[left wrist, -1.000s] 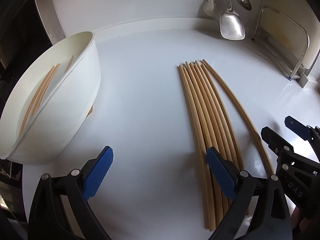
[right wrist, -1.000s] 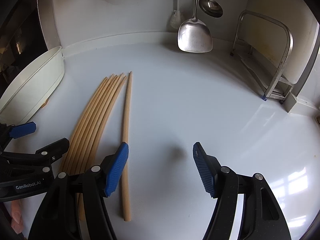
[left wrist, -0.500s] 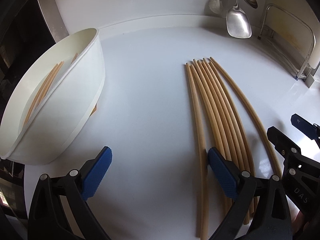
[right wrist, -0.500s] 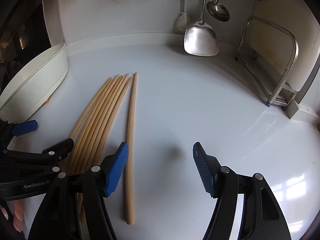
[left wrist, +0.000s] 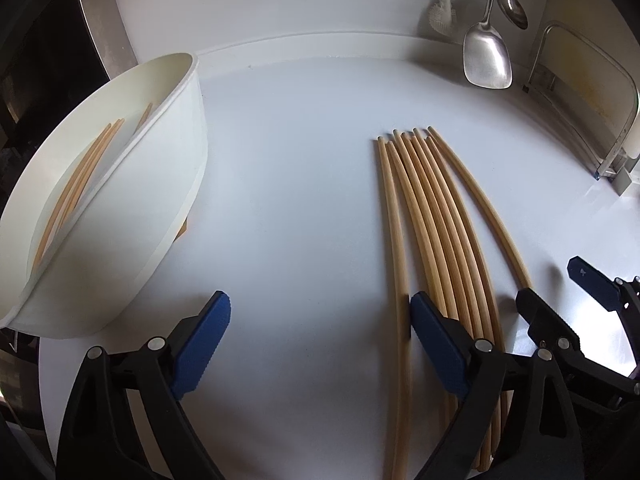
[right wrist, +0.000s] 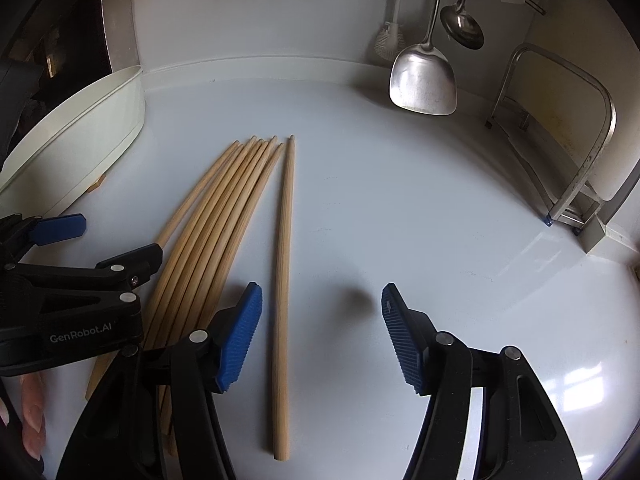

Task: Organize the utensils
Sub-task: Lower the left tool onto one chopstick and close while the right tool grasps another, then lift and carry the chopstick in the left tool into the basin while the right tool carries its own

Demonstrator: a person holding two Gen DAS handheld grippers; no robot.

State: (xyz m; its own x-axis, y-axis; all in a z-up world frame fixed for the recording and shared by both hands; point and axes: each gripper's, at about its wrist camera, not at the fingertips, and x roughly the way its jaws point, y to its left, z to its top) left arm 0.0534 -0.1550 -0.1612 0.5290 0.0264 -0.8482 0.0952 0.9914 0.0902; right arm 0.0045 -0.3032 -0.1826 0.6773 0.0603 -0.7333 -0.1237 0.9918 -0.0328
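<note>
Several long wooden chopsticks [left wrist: 440, 220] lie side by side on the white counter [left wrist: 304, 184]. My left gripper [left wrist: 320, 320] hangs low over their near ends with its jaws closing. The leftmost chopstick [left wrist: 394, 240] lies just inside its right pad, and nothing is pinched. My right gripper [right wrist: 322, 312] is also closing, with the lone rightmost chopstick [right wrist: 284, 240] between its pads and untouched. The bundle [right wrist: 216, 220] passes under its left finger. A white tub [left wrist: 120, 200] at the left holds a few chopsticks [left wrist: 76, 184].
A steel spatula [left wrist: 486, 56], a ladle [left wrist: 514, 8] and a brush [left wrist: 440, 16] hang on the back wall. A metal rack [right wrist: 580, 140] stands at the right. The other gripper [right wrist: 104, 240] and a person's fingers [right wrist: 32, 412] are close on the left.
Both pairs of jaws have narrowed. The leftmost chopstick has parted slightly from the bundle. The left view has shifted so the chopsticks and the hanging tools sit further right.
</note>
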